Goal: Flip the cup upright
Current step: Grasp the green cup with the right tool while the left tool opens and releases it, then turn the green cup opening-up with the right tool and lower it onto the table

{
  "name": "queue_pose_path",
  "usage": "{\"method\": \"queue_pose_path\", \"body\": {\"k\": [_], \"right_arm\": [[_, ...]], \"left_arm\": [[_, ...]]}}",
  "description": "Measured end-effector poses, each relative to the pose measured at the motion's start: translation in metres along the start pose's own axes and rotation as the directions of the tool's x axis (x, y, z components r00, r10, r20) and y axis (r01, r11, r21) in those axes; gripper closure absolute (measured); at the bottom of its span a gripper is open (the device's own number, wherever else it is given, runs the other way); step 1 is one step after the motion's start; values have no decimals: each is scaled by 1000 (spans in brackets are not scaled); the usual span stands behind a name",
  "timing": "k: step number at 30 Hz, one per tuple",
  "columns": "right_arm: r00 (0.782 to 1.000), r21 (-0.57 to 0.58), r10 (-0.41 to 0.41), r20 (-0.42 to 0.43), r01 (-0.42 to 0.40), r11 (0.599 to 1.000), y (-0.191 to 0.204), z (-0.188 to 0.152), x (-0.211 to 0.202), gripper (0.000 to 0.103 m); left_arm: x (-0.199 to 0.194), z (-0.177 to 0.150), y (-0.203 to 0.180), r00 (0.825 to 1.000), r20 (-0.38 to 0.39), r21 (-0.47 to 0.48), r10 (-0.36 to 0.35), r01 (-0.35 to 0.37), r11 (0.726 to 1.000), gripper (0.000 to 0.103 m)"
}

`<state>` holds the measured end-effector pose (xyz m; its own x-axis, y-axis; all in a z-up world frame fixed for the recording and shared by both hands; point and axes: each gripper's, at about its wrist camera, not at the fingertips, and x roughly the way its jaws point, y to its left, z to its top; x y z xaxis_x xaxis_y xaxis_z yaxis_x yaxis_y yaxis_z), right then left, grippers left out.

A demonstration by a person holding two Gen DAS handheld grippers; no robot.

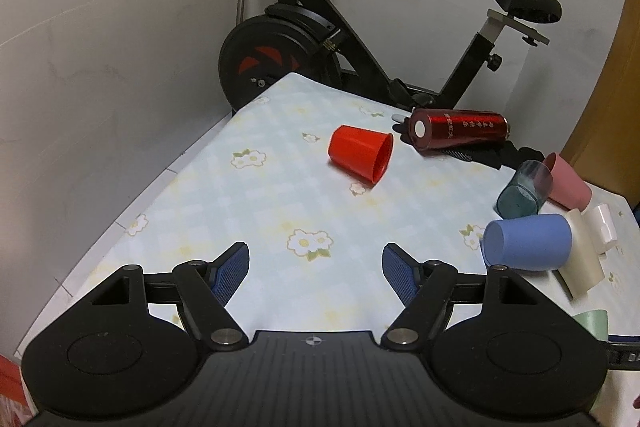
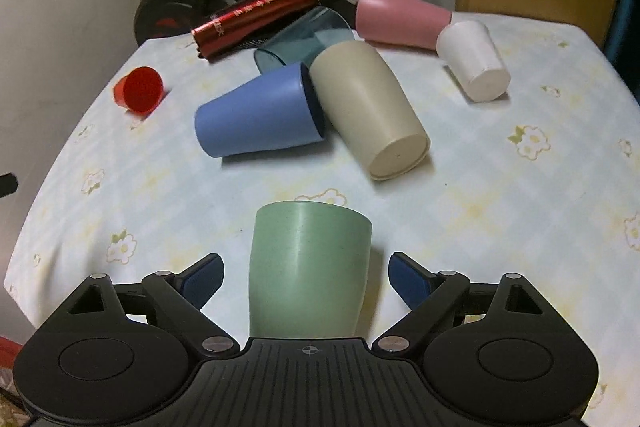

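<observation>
A pale green cup (image 2: 308,267) lies on the flowered tablecloth between the open fingers of my right gripper (image 2: 306,277), its closed base pointing away; the pads do not touch it. A sliver of it shows in the left wrist view (image 1: 592,323). My left gripper (image 1: 316,267) is open and empty above the cloth. A red cup (image 1: 360,153) lies on its side ahead of it, mouth to the right; it also shows in the right wrist view (image 2: 140,95).
Several other cups lie on their sides: blue (image 2: 256,119), beige (image 2: 368,111), white (image 2: 474,61), pink (image 2: 400,19) and clear teal (image 2: 304,35). A red flask (image 2: 256,17) lies at the back. An exercise bike (image 1: 328,27) stands behind the table, a wall at left.
</observation>
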<state>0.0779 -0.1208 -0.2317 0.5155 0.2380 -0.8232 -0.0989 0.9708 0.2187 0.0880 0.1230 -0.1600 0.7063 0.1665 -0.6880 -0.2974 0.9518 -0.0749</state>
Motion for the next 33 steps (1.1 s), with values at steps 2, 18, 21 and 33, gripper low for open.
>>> {"method": "queue_pose_path", "body": {"k": [2, 18, 21, 33], "right_arm": [[1000, 7, -1, -13, 1, 1000, -2, 0, 6, 16], [996, 17, -20, -82, 21, 1000, -4, -1, 26, 35], [997, 18, -17, -80, 19, 1000, -4, -2, 26, 38], [1000, 10, -9, -1, 9, 1000, -5, -9, 7, 38]], "left_arm": [[1, -2, -3, 1000, -5, 10, -4, 4, 1000, 27], [2, -9, -20, 996, -60, 80, -59, 64, 995, 24], [5, -11, -22, 994, -89, 87, -64, 72, 994, 23], [-6, -15, -32, 998, -41, 122, -47, 51, 991, 23]]}}
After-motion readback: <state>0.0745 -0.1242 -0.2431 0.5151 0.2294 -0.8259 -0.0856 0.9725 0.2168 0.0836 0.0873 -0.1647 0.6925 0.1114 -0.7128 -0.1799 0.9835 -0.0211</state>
